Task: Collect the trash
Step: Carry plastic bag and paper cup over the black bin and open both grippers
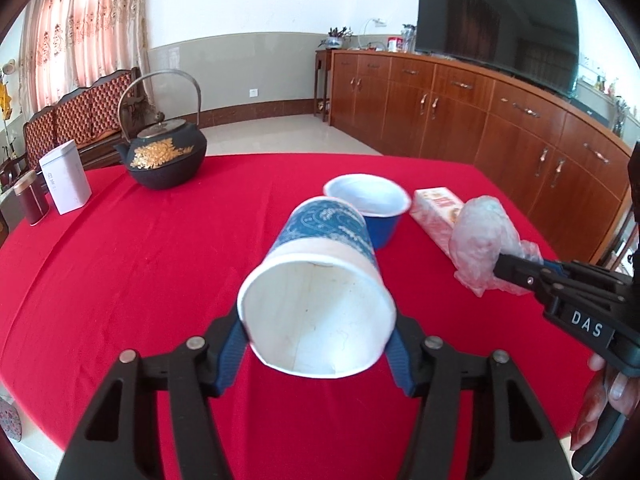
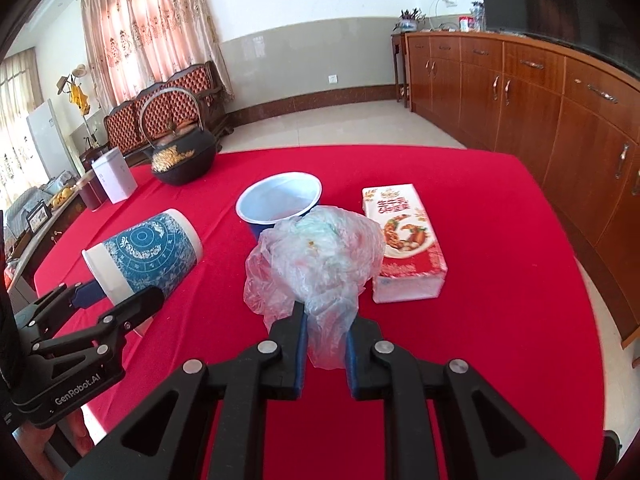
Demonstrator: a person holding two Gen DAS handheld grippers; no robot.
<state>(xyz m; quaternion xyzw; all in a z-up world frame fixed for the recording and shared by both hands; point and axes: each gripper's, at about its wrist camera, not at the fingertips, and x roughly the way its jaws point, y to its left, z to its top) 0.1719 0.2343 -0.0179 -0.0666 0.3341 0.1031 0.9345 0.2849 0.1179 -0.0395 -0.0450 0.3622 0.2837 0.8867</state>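
A blue-and-white patterned paper cup lies on its side with its open mouth toward the left wrist camera. My left gripper is shut on it near the rim, one blue pad on each side. The right wrist view shows the same cup in the left gripper at the far left. A crumpled clear plastic bag is pinched at its lower end by my right gripper, which is shut on it. In the left wrist view, bag and right gripper sit at the right, a hand behind them.
A blue bowl with a white inside stands on the red tablecloth behind the bag. To its right lies a tissue pack. A black teapot, a white tin and a dark red canister stand far left.
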